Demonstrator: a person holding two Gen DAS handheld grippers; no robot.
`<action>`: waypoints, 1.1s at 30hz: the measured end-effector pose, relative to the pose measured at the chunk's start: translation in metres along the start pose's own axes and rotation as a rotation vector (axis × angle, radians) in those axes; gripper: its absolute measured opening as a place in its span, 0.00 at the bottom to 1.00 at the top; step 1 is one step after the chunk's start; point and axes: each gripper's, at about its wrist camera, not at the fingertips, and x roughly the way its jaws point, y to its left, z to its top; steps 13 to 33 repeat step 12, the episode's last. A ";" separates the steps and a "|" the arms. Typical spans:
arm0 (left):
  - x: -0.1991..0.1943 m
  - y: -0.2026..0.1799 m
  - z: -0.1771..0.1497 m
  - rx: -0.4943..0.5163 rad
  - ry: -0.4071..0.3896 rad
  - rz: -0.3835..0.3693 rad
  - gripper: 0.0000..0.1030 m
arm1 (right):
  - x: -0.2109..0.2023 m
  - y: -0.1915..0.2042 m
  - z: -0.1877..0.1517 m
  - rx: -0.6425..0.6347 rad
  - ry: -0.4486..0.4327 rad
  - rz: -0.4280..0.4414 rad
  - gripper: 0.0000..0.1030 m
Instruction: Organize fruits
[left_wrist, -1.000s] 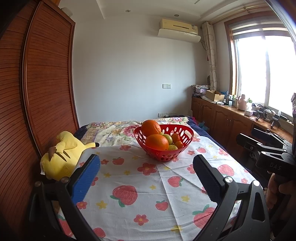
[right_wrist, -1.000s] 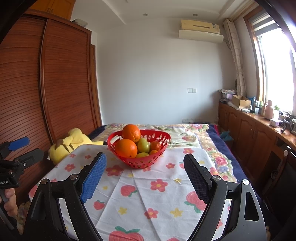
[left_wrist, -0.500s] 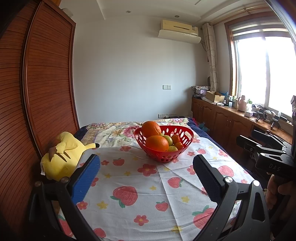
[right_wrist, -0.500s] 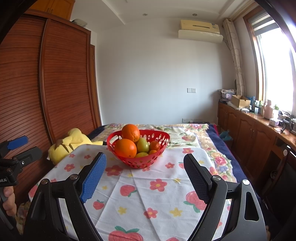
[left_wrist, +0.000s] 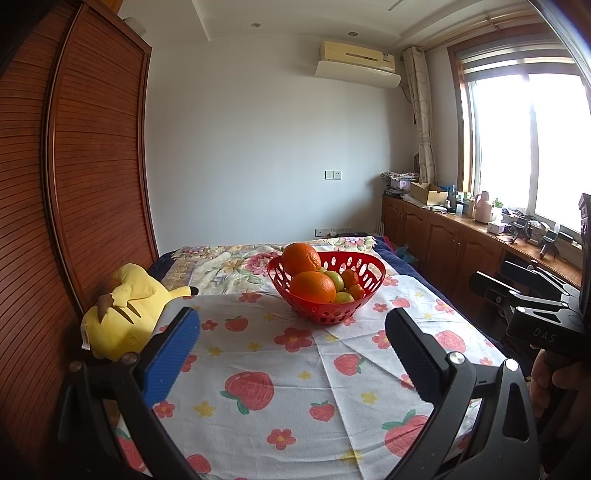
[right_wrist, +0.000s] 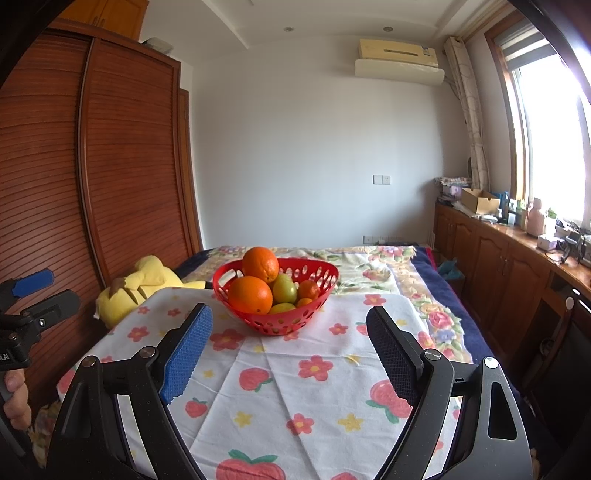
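A red plastic basket (right_wrist: 275, 325) sat on a white cloth (right_wrist: 317, 384) printed with strawberries and flowers, spread over the near part of a bed. Inside it, two large oranges were stacked, one (right_wrist: 260, 264) resting above and behind the other (right_wrist: 250, 295). Beside them lay green fruits (right_wrist: 284, 288) and smaller orange ones (right_wrist: 308, 289), all within the basket's rim.

The left gripper (left_wrist: 291, 350) hovered above the cloth short of the basket, its jaws spread wide with nothing between them, its blue pad (left_wrist: 170, 358) facing inward. The right gripper (right_wrist: 290, 345) hung in much the same attitude, jaws likewise wide apart and empty, the basket framed in the gap beyond its fingertips. Neither tool touched the basket or any fruit.

In the left wrist view, the person's right hand (left_wrist: 550, 376) was seen at the right edge, wrapped around the handle of the other tool. In the right wrist view, the left hand (right_wrist: 14, 398) showed at the left edge, gripping its handle.

A yellow plush toy (left_wrist: 122, 310) lay on the bed to the left of the cloth, against a slatted wooden wardrobe (right_wrist: 110, 177). An air conditioner (right_wrist: 399, 62) hung high on the far wall, and a wooden cabinet (right_wrist: 498, 254) cluttered with small items ran beneath the bright window (left_wrist: 528, 147).
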 end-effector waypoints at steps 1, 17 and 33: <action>0.000 0.000 0.000 0.000 0.000 0.000 0.98 | 0.000 0.000 0.000 0.001 0.001 0.000 0.85; -0.002 -0.002 0.002 0.000 -0.003 -0.002 0.98 | 0.000 0.000 0.000 0.001 0.001 0.000 0.85; -0.002 -0.002 0.002 0.000 -0.003 -0.002 0.98 | 0.000 0.000 0.000 0.001 0.001 0.000 0.85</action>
